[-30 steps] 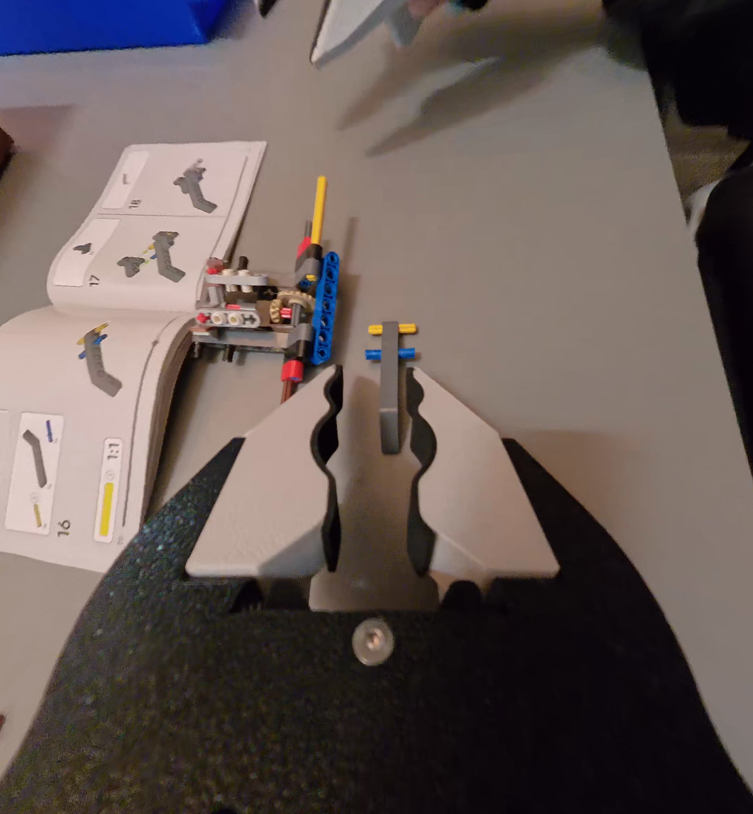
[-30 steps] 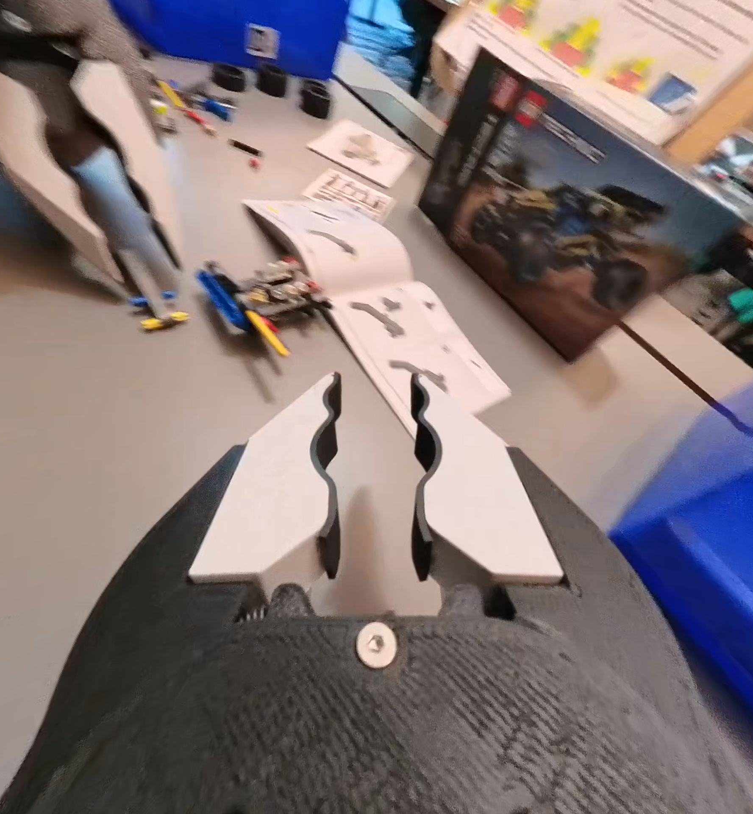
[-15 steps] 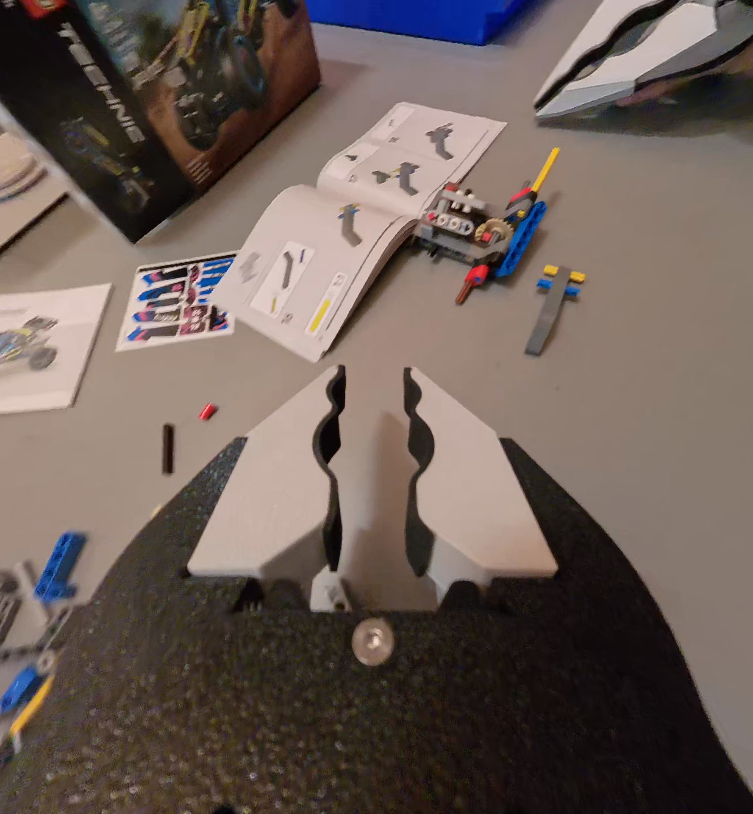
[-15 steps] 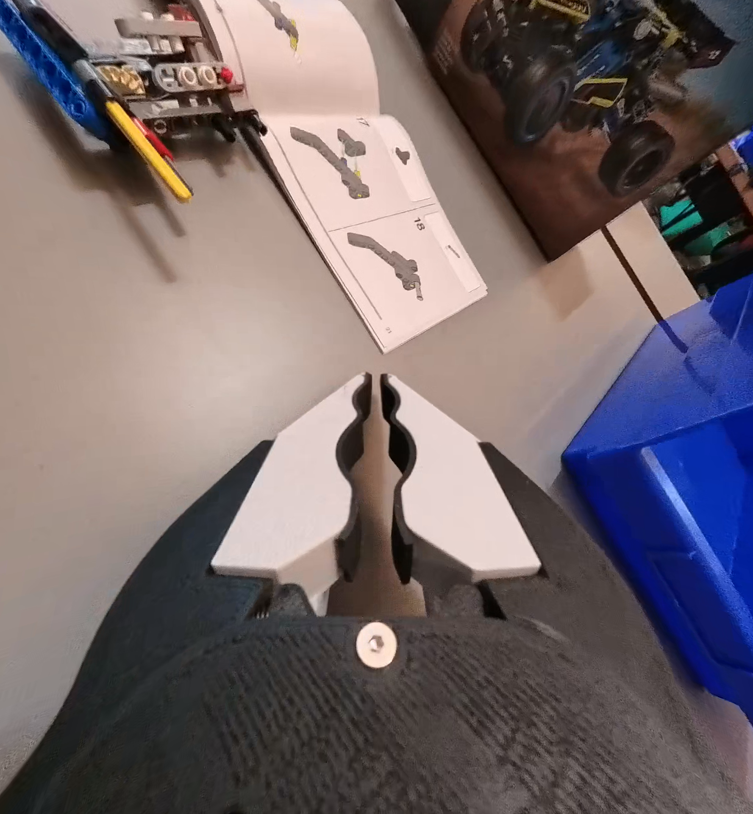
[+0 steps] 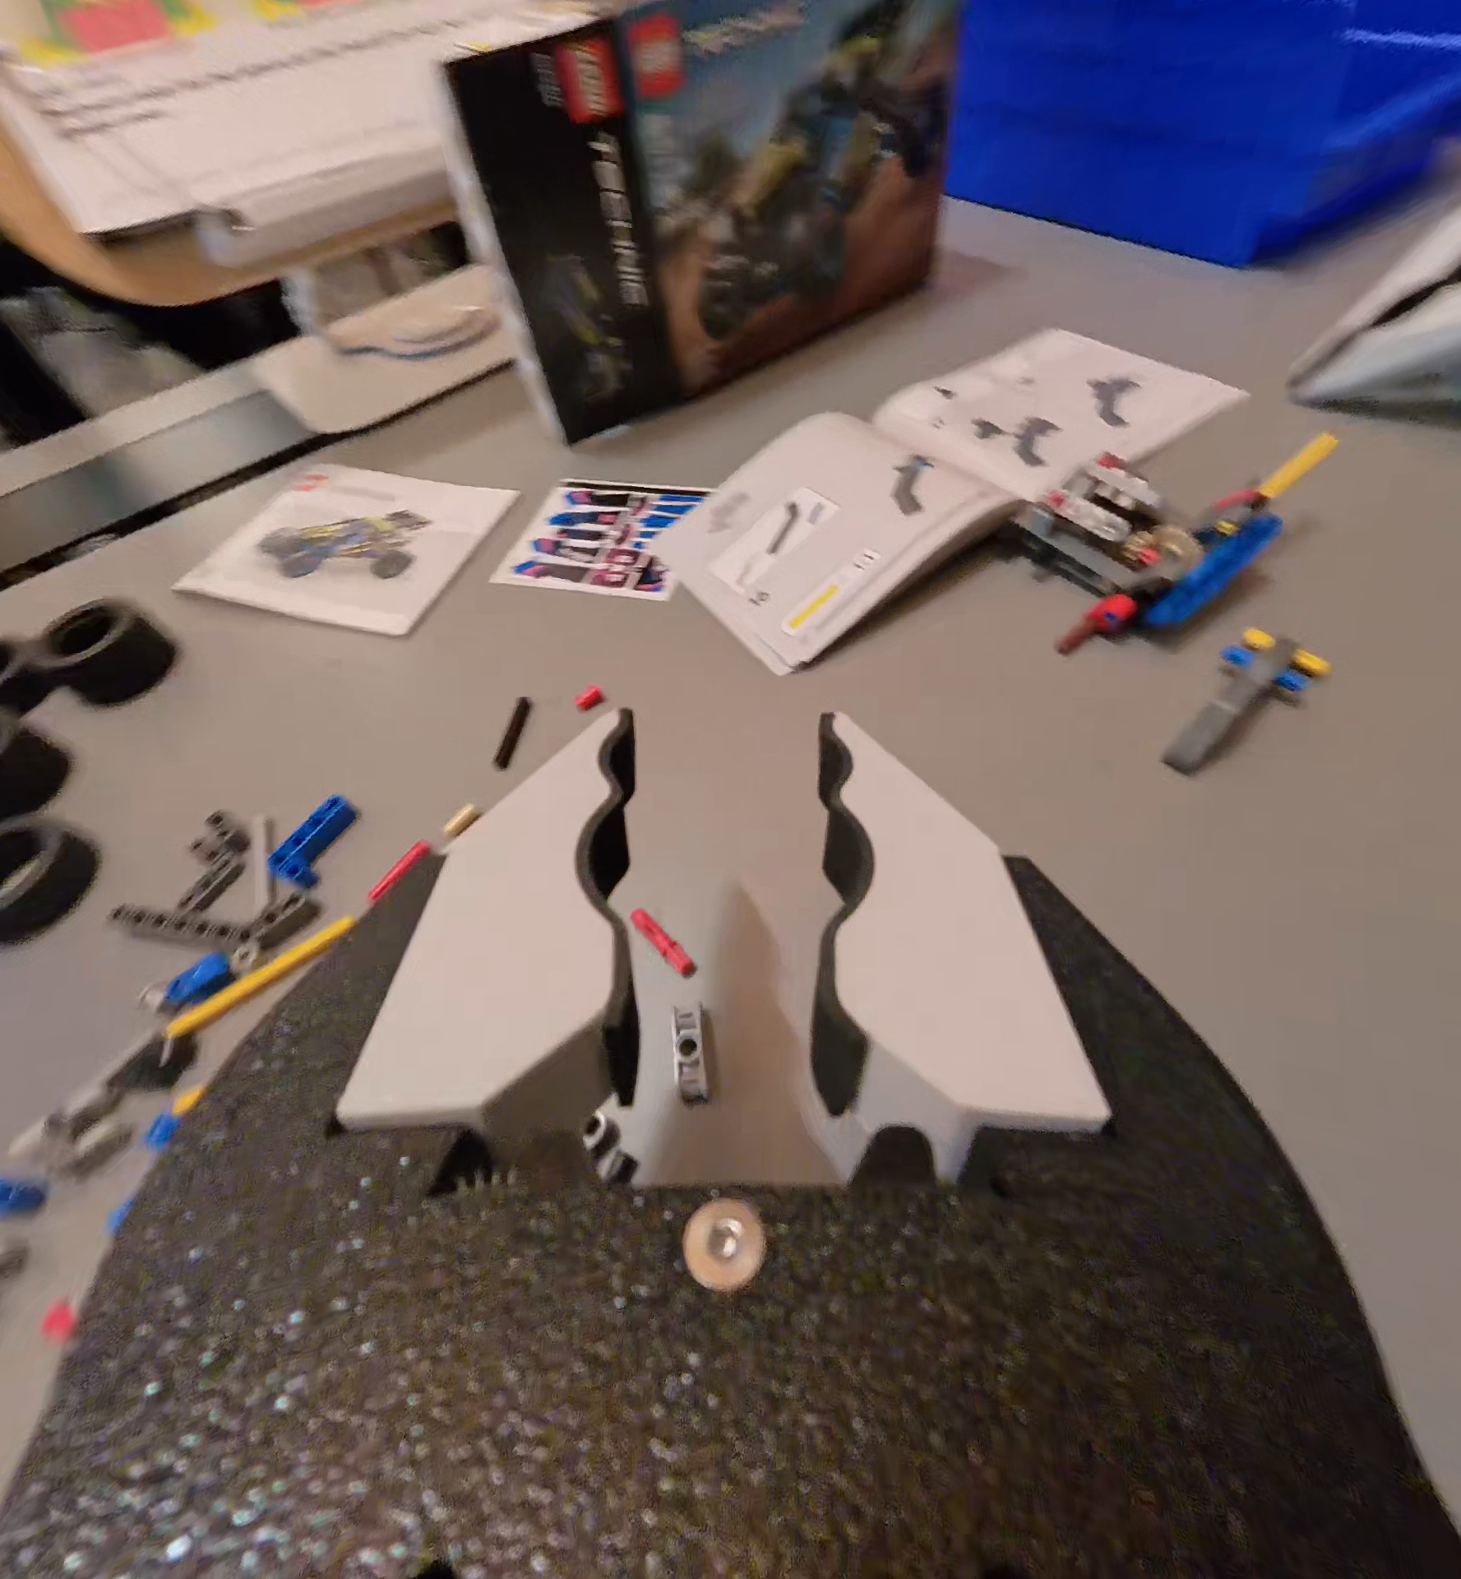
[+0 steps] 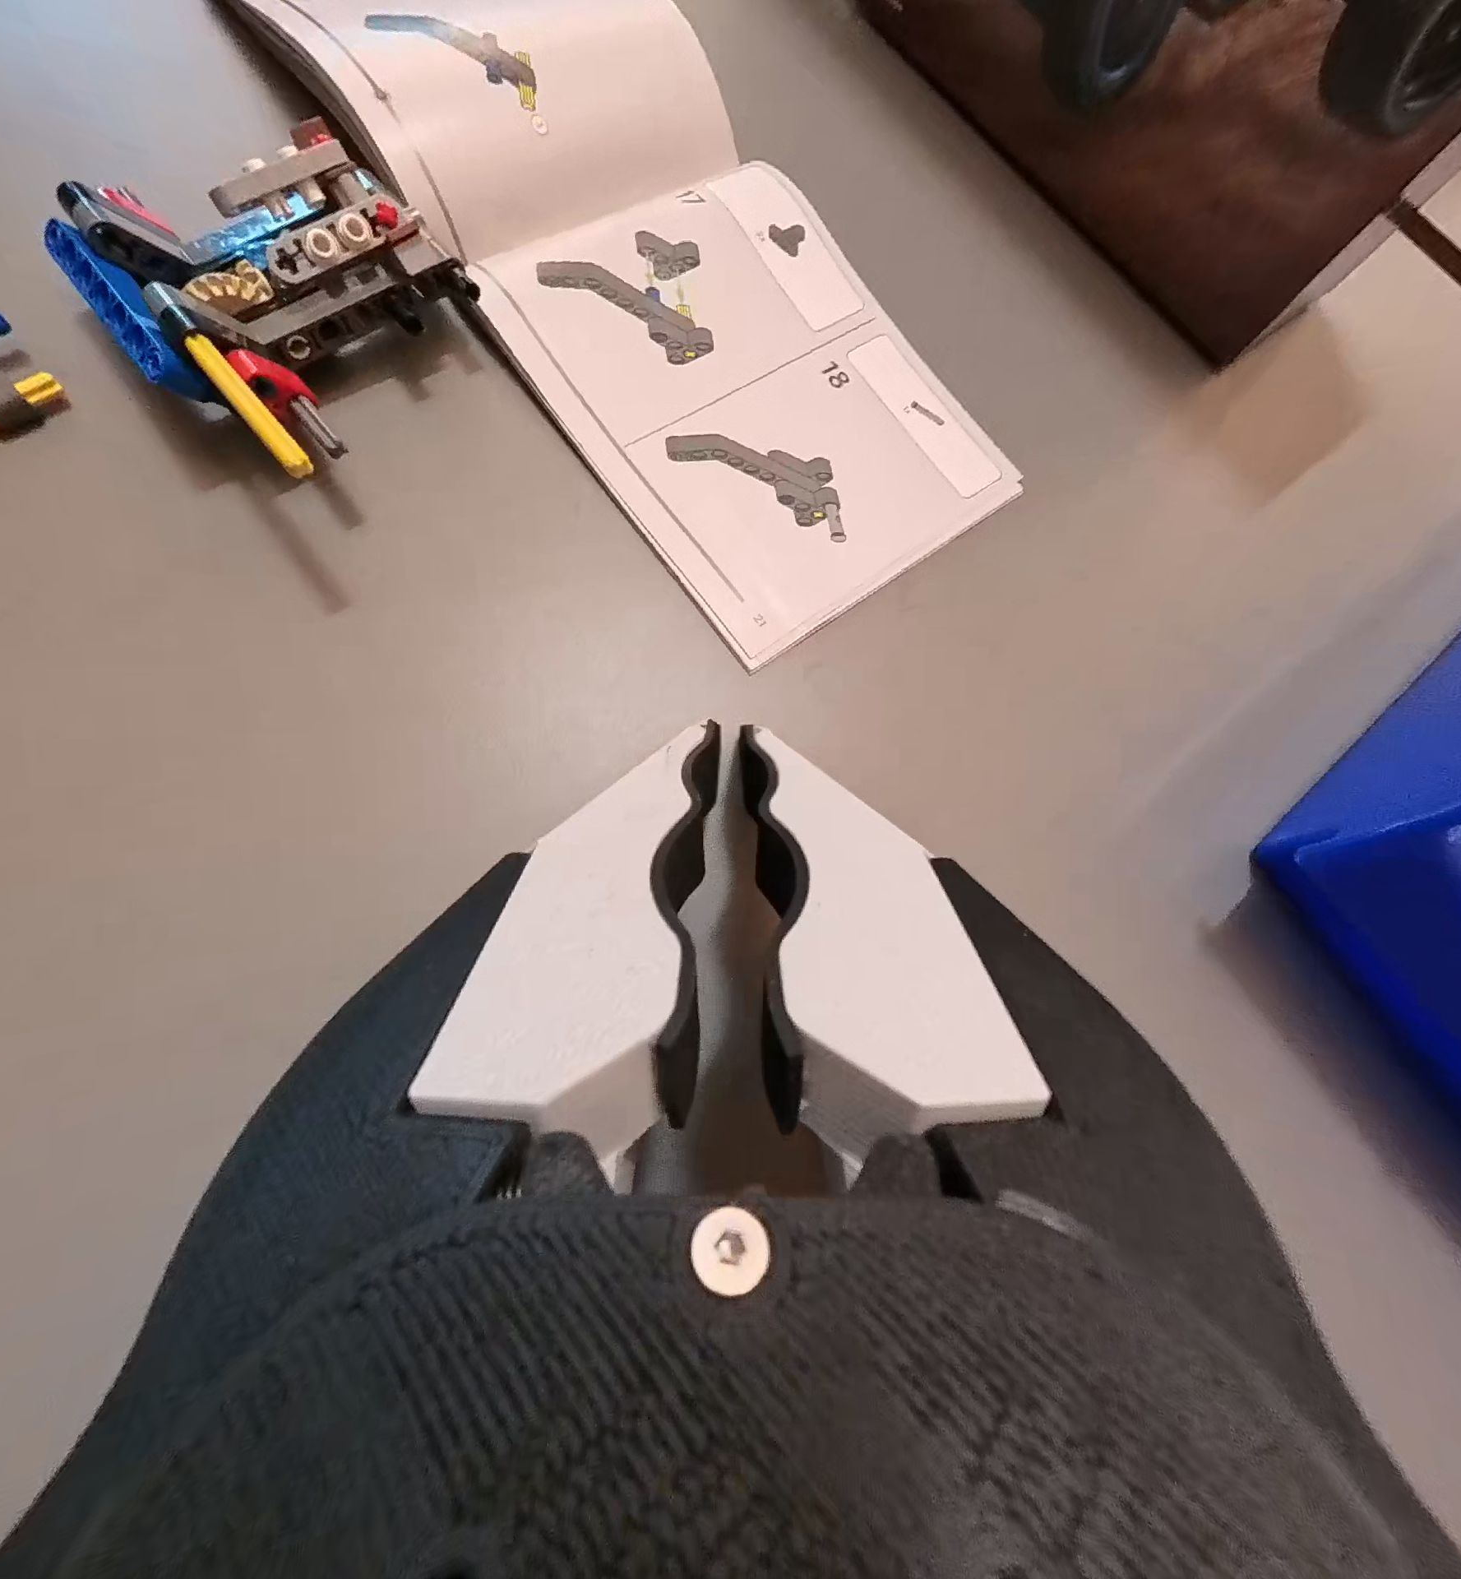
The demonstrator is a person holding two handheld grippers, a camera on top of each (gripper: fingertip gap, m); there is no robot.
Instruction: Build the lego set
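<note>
1. Left wrist view: the left gripper (image 5: 725, 735) has its jaws spread wide and holds nothing; half a second ago they stood closer together.
2. It has drawn back from the half-built model (image 5: 1154, 538), which now lies far off at the upper right on the grey worktop (image 5: 1051, 854), touching the open instruction booklet (image 5: 923, 504).
3. The grey bent beam (image 5: 1248, 701) with blue and yellow pins lies alone just beside the model, apart from both grippers.
4. New in view since then: a red pin (image 5: 663, 940) and a small grey connector (image 5: 690, 1047) on the worktop between the jaws, black tyres (image 5: 18, 880) at the left, and loose parts (image 5: 231, 889) beside them.
5. The set's box (image 5: 692, 205) stands behind a sticker sheet (image 5: 603, 538) and a leaflet (image 5: 351, 547).
6. Right wrist view: the right gripper (image 6: 727, 730) has its jaws clenched almost tip to tip on nothing, as before.
7. It has moved nearer the booklet (image 6: 710, 342); the model (image 6: 240, 282) lies at the upper left, a blue bin (image 6: 1410, 854) at the right.
</note>
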